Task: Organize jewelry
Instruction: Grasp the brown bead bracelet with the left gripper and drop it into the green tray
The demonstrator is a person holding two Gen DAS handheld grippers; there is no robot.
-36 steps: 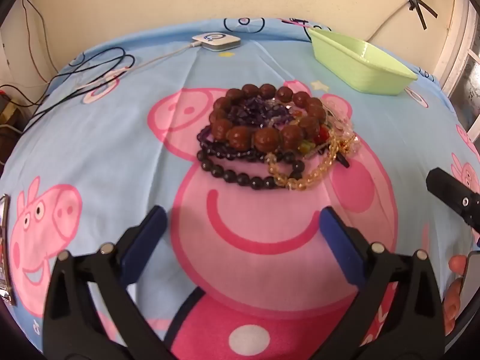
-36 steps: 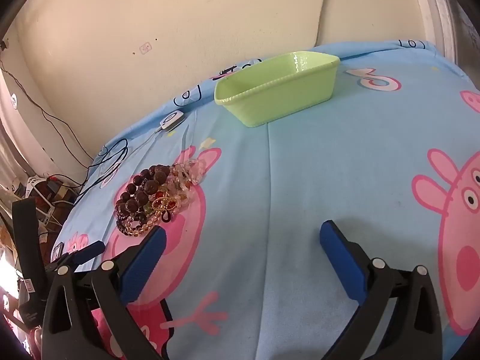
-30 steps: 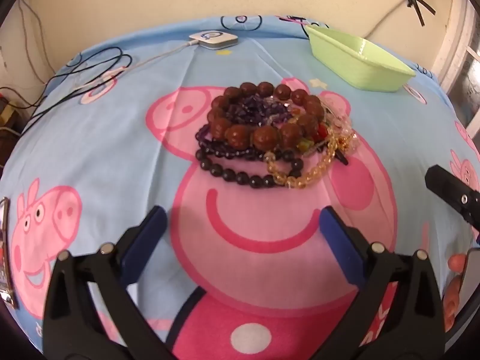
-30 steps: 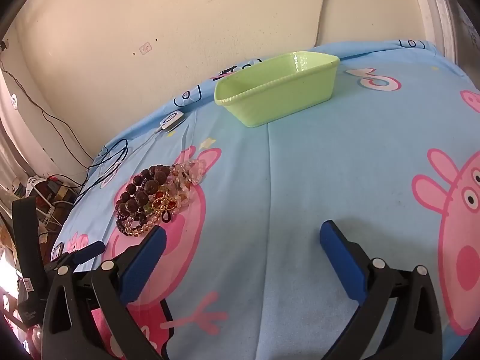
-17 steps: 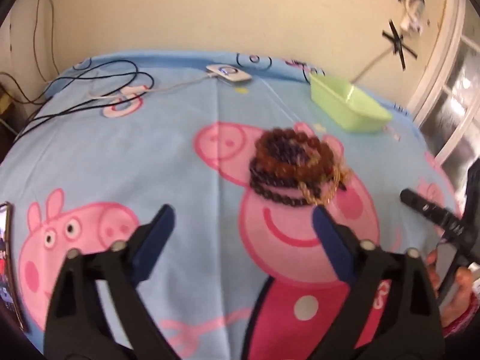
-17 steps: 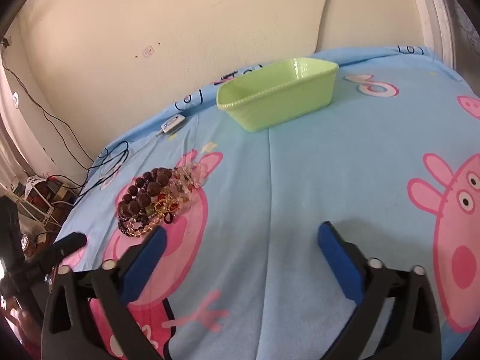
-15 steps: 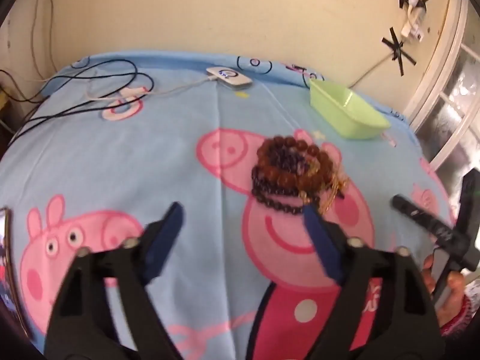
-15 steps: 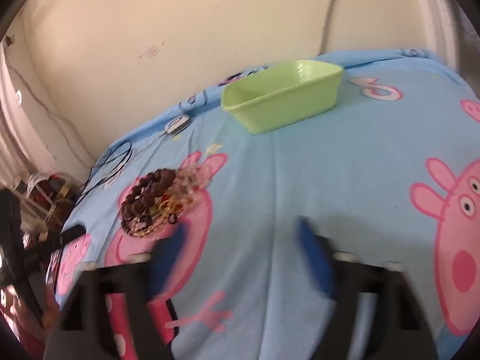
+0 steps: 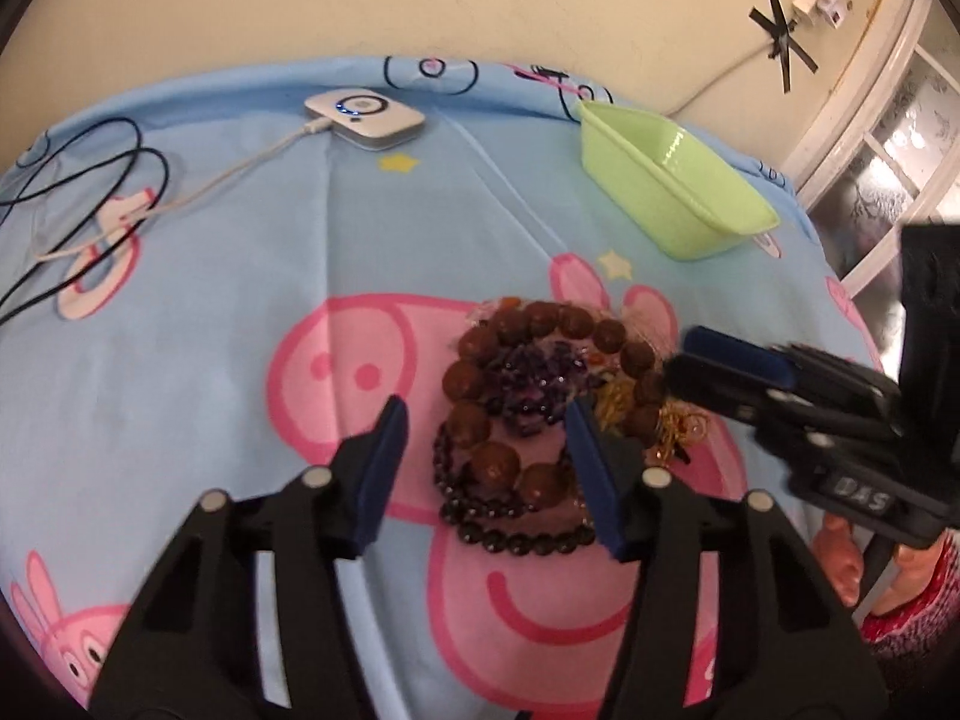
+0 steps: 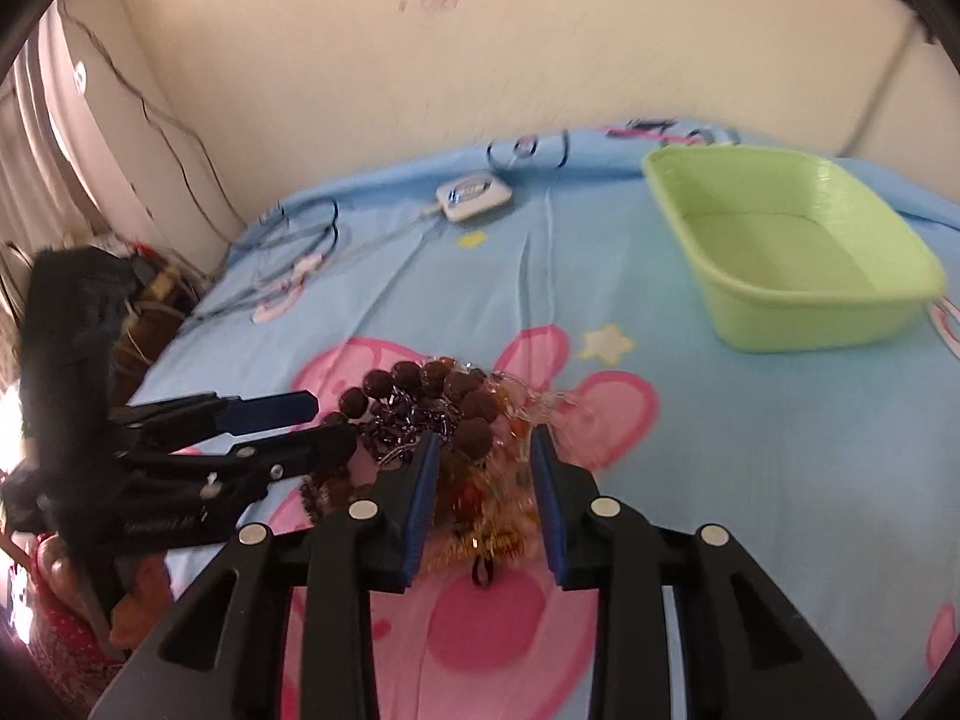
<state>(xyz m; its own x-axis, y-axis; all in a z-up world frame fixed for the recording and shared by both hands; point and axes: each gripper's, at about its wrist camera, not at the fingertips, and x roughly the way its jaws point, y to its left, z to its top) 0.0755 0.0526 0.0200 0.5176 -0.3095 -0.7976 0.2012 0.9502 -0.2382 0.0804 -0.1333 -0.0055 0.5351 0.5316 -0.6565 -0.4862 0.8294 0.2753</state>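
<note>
While both sets of jaws are closing, a tangled heap of bead bracelets [image 9: 528, 414] is seen lying on the pink pig print of the light-blue cartoon bedsheet [image 9: 240, 252], near the middle of the bed. The heap is made up of a ring of large brown wooden beads [image 9: 480, 384], dark purple chip beads [image 9: 534, 378], a strand of small black beads [image 9: 510, 534] and gold-coloured chain pieces [image 10: 480, 534].

The left gripper [image 9: 486, 468] is held about half open, with the near-left part of the heap framed between its blue-padded fingers [image 9: 378, 474]; contact with the beads cannot be made out.

The right gripper [image 10: 483, 504] is narrowed further, with the gold chain and a brown bead seen between its pads [image 10: 420, 492]; a firm pinch cannot be confirmed, as the frame is blurred.

The pale green rectangular plastic basin [image 10: 792, 246] is seen well apart from the heap, toward the wall. A white square charger puck [image 9: 363, 117] with its cable and black wires [image 9: 90, 168] lies at the far edge.
</note>
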